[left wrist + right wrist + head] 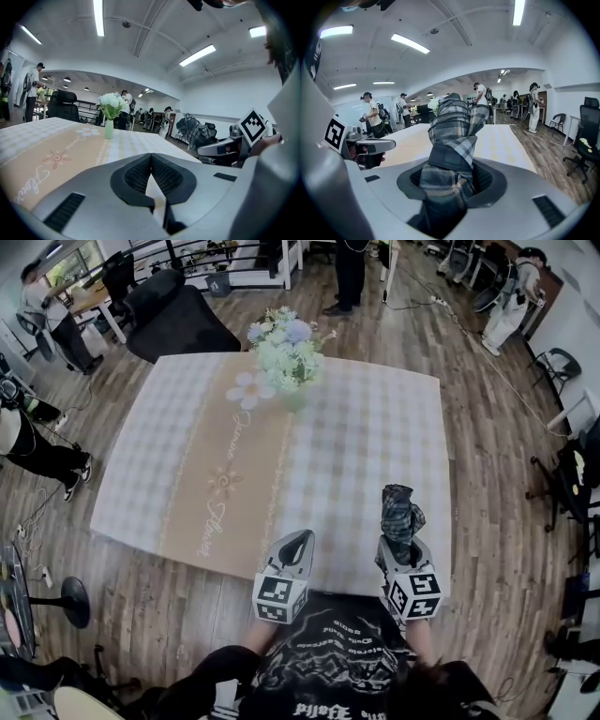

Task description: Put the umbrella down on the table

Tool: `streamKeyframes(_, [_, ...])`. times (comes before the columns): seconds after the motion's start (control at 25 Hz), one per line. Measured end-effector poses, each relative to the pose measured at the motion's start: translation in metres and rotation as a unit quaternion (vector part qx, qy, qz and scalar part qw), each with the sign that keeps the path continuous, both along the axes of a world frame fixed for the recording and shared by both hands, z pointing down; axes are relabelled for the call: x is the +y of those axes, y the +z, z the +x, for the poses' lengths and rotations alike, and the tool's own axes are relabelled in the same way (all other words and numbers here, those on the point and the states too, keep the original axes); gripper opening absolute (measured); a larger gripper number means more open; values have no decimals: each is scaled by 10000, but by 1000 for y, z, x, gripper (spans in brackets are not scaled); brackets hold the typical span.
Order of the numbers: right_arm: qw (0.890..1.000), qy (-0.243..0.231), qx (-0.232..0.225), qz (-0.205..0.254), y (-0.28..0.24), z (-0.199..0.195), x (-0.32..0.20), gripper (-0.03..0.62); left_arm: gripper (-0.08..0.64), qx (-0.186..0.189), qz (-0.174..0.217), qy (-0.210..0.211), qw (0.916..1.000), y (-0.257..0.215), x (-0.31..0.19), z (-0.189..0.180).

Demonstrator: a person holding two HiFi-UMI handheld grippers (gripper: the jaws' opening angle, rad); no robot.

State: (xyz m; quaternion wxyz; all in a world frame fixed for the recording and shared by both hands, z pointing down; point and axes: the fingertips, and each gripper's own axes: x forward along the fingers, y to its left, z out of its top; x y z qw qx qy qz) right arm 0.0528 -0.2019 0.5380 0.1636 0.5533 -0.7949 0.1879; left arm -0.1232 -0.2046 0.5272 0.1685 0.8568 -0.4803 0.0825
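Note:
A folded plaid umbrella (400,514) sticks out forward from my right gripper (401,542), whose jaws are shut on it over the near right part of the table (366,437). In the right gripper view the umbrella (452,140) fills the gap between the pads and points up and away. My left gripper (292,554) hangs at the table's near edge, shut with nothing in it; its pads (151,176) meet in the left gripper view. The right gripper with the umbrella (192,132) shows at that view's right.
A vase of flowers (286,352) stands at the table's far middle, on a tan runner (230,474). A black office chair (178,320) is behind the table. Several people stand about the room, one at far right (511,301).

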Motion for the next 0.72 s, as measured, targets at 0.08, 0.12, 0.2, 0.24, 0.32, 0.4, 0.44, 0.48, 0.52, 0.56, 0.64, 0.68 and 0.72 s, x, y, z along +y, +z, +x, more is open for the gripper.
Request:
streamKeyframes(0.08, [10000, -36, 68, -42, -4, 0, -13, 189, 20, 9, -46, -62, 10000, -1, -7, -3])
streamKeyframes(0.12, [9999, -43, 95, -68, -6, 1, -22, 189, 20, 0, -67, -73, 10000, -2, -11, -3])
streamKeyframes(0.2, [9997, -67, 194, -102, -9, 3, -38, 189, 20, -24, -95, -87, 9999, -3, -18, -4])
streamKeyframes(0.24, [9996, -87, 262, -106, -9, 5, -44, 189, 20, -27, -103, -99, 9999, -1, -19, -4])
streamKeyframes(0.32, [9992, -133, 359, -101, -6, 7, -51, 189, 20, -18, -119, -127, 9998, 4, -16, -5])
streamKeyframes(0.4, [9990, -170, 391, -119, -3, 9, -59, 189, 20, -4, -146, -132, 9998, 9, -14, -5])
streamKeyframes(0.44, [9989, -185, 410, -140, -3, 10, -64, 189, 20, 4, -162, -126, 9998, 10, -14, -5])
streamKeyframes(0.48, [9987, -199, 442, -165, -2, 11, -70, 189, 20, 10, -176, -122, 9998, 10, -16, -5])
streamKeyframes(0.52, [9984, -215, 487, -191, -2, 12, -77, 189, 20, 13, -185, -126, 9997, 10, -18, -5])
streamKeyframes(0.56, [9980, -237, 537, -214, -3, 13, -84, 189, 20, 11, -192, -138, 9997, 10, -20, -5])
streamKeyframes(0.64, [9973, -315, 621, -238, -4, 14, -97, 189, 20, -6, -210, -168, 9996, 11, -26, -5])
streamKeyframes(0.68, [9969, -366, 653, -242, -4, 14, -105, 189, 20, -18, -220, -179, 9996, 11, -29, -5])
streamKeyframes(0.72, [9965, -420, 683, -248, -4, 14, -112, 189, 20, -31, -229, -186, 9996, 12, -32, -4])
